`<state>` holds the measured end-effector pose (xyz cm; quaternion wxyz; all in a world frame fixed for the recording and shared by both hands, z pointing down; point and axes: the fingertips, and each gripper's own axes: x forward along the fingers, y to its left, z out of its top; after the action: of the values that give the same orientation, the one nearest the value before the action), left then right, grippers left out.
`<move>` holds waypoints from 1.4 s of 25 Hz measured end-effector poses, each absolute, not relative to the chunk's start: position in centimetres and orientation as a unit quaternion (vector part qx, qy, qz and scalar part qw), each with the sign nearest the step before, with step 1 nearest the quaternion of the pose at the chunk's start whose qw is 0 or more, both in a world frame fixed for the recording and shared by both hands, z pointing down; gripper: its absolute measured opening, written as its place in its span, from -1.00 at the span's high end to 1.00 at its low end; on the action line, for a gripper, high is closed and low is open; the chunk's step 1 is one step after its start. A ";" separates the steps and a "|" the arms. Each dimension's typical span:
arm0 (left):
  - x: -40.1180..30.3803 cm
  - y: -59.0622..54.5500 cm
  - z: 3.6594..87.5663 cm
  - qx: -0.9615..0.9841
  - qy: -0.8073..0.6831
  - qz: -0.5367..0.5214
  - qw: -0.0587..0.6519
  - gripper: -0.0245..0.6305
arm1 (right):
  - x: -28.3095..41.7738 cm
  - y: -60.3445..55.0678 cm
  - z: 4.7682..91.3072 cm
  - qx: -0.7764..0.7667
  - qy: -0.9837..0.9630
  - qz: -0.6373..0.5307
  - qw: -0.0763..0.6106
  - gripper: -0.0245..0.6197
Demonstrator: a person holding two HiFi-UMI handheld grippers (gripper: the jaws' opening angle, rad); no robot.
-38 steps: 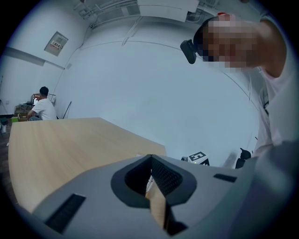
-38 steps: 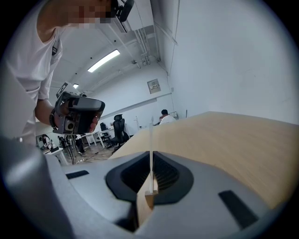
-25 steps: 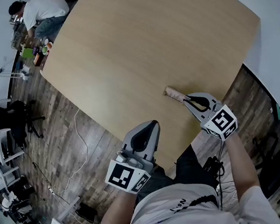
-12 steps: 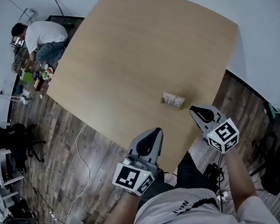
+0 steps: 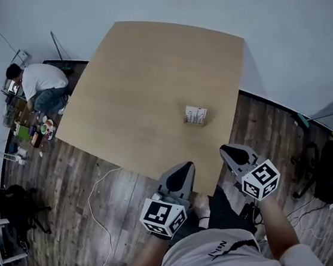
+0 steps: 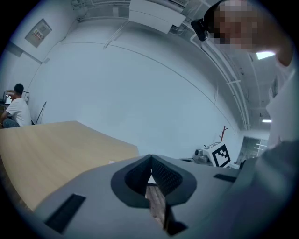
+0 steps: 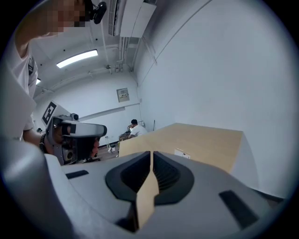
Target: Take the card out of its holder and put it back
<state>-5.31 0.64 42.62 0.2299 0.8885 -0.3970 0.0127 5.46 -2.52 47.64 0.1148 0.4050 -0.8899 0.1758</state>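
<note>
The left gripper hung at the near edge of the table, its jaws pressed together on nothing, with only a thin brownish sliver showing through the slit in its own view. Ahead of both grippers, nearer the right one and well apart from each, the holder lay on the table, too small to tell whether the card sat inside it. The right gripper hung by the table's near corner, likewise closed and empty.
</note>
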 end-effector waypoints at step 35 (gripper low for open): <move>-1.1 6.4 34.2 0.904 -0.385 -0.010 0.186 0.89 | 4.9 6.2 35.0 0.436 -0.888 0.142 0.022 0.88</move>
<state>-1.10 6.38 34.18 0.1856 0.9039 -0.3853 -0.0100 4.90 6.23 34.96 0.0220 0.4364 -0.8883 0.1418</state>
